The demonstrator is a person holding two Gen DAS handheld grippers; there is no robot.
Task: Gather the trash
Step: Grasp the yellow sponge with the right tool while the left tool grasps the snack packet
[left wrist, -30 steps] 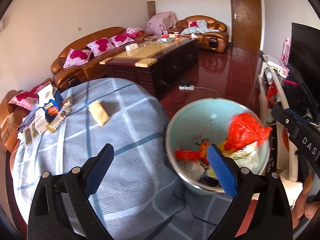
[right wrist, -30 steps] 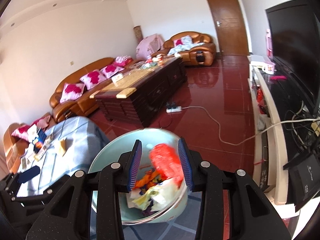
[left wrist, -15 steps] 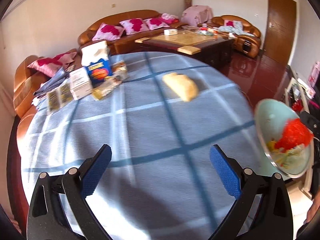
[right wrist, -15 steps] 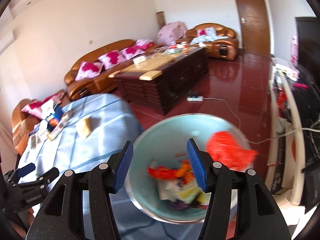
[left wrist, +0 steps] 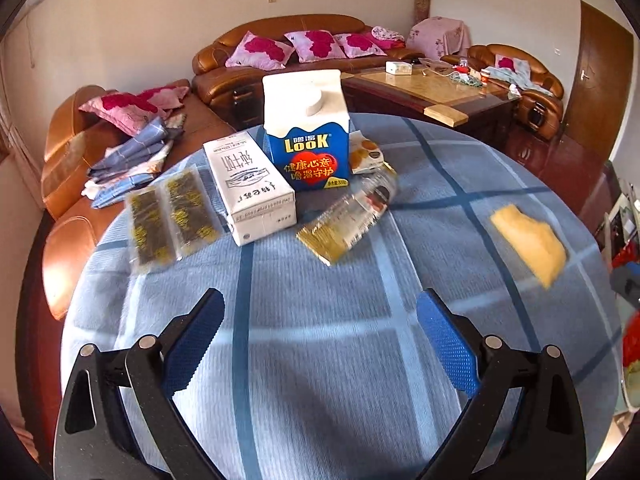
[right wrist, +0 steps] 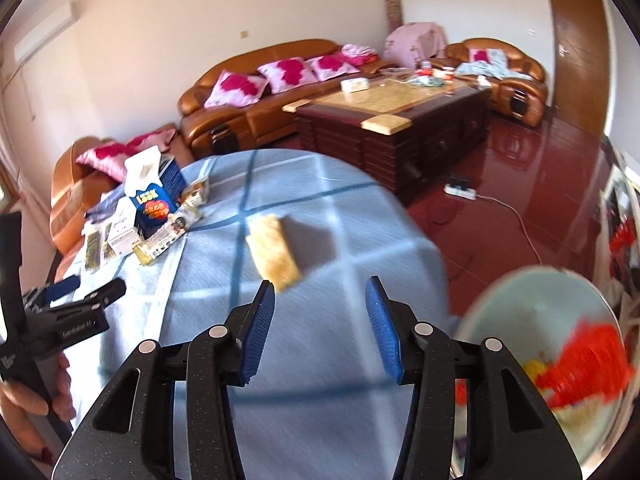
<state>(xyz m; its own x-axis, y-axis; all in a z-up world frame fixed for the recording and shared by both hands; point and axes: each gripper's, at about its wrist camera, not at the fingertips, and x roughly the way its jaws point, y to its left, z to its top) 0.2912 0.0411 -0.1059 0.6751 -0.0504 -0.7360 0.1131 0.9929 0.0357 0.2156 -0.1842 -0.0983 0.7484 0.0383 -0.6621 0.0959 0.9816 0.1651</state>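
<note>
Yellow wrapper: lies flat on the tabletop, beside the bin. Likely light, crinkly, slippery; pinch one edge. Right gripper closing on nothing; left gripper spread, empty.

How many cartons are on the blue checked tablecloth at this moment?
2. The blue LOOK carton stands upright at the far edge; the white carton lies flat beside it, to its left. None seems hidden.
</note>
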